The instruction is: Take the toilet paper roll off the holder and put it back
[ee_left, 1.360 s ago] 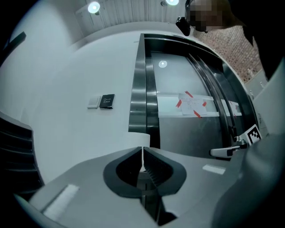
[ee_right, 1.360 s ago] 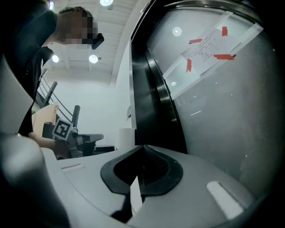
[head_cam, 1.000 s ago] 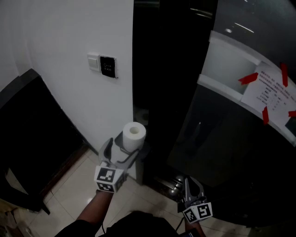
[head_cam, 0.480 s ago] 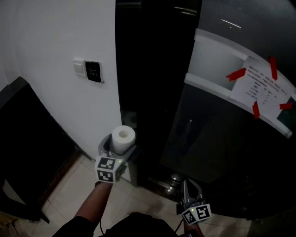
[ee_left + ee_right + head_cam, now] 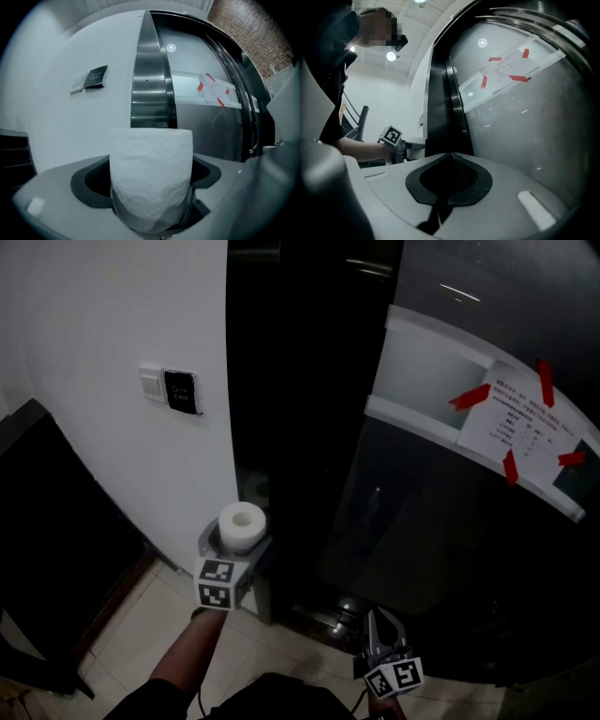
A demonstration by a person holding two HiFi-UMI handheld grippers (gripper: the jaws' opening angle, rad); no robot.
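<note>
A white toilet paper roll point(image 5: 243, 527) stands upright between the jaws of my left gripper point(image 5: 236, 542), which is shut on it. In the left gripper view the roll point(image 5: 151, 176) fills the middle, pressed between the grey jaws. It is held up in front of a dark glass door edge and a white wall. My right gripper point(image 5: 382, 634) hangs low at the bottom right, shut with nothing in it; in its own view the jaws point(image 5: 449, 180) meet with no gap. No paper holder is in sight.
A curved dark glass door point(image 5: 441, 549) with a white band and a taped paper notice point(image 5: 525, 427) stands to the right. A wall switch and card panel point(image 5: 178, 390) sit on the white wall. Pale floor tiles point(image 5: 141, 634) lie below, dark furniture point(image 5: 47, 549) at left.
The view has swung, so the wall switch and door sit further left and higher. My left gripper with the roll has drifted a little left and stays shut. The right gripper has barely moved.
</note>
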